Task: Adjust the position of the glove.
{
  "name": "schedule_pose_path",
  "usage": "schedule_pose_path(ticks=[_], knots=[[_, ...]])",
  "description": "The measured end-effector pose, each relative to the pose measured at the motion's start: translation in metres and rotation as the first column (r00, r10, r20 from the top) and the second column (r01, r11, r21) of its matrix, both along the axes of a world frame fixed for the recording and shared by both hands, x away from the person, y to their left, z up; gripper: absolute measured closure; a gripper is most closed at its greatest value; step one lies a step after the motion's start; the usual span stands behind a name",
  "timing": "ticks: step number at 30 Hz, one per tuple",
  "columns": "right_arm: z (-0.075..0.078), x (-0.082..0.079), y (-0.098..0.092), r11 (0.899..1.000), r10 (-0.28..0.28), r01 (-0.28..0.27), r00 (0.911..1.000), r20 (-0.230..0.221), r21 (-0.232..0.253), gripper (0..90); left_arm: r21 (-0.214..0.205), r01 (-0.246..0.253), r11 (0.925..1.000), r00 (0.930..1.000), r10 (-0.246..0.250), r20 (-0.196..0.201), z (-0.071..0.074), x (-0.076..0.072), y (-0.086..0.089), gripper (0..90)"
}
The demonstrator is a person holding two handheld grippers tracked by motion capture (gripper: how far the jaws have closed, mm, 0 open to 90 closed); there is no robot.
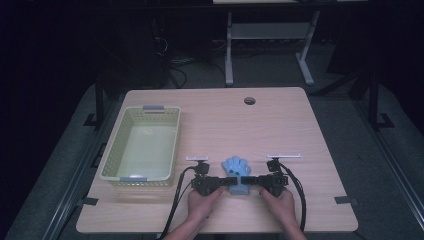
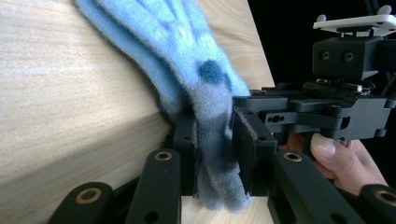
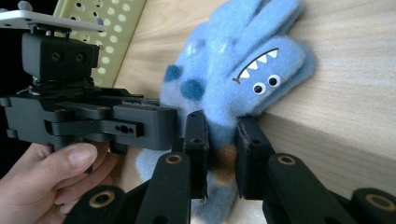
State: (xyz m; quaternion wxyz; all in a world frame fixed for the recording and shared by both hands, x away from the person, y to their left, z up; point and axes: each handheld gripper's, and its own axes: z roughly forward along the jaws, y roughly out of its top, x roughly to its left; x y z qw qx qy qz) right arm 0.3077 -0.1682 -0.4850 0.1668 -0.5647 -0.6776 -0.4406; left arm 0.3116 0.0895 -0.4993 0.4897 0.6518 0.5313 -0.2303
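Currently we clamp the blue plush toy (image 1: 237, 172) at its base with left gripper (image 2: 215, 154) and right gripper (image 3: 223, 158) on the table (image 1: 280, 125).

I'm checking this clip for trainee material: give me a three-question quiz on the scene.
1. True or false: both grippers are clamped on the blue plush glove.
2. Where does the green basket stand, seen from the high view? A) left of the glove B) right of the glove C) on top of the glove
3. Fill in: the basket holds ____.

Key: 1 true: the left gripper and the right gripper each pinch its cuff end. 2 A. 3 nothing.
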Motion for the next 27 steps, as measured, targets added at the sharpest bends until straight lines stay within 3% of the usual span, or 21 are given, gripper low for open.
schedule_pose_path(ticks=[17, 27], knots=[[0.003, -0.004, 0.0, 0.999, -0.009, 0.008, 0.9999, 0.015, 0.045, 78.2, -0.002, 0.027, 0.9996, 0.9984, -0.026, 0.05, 0.007, 0.0, 0.003, 75.0], [0.013, -0.008, 0.0, 0.998, -0.019, 0.016, 0.9983, 0.056, 0.062, 78.4, -0.006, 0.038, 0.9993, 0.9953, -0.037, 0.089, 0.019, -0.001, 0.004, 75.3]])
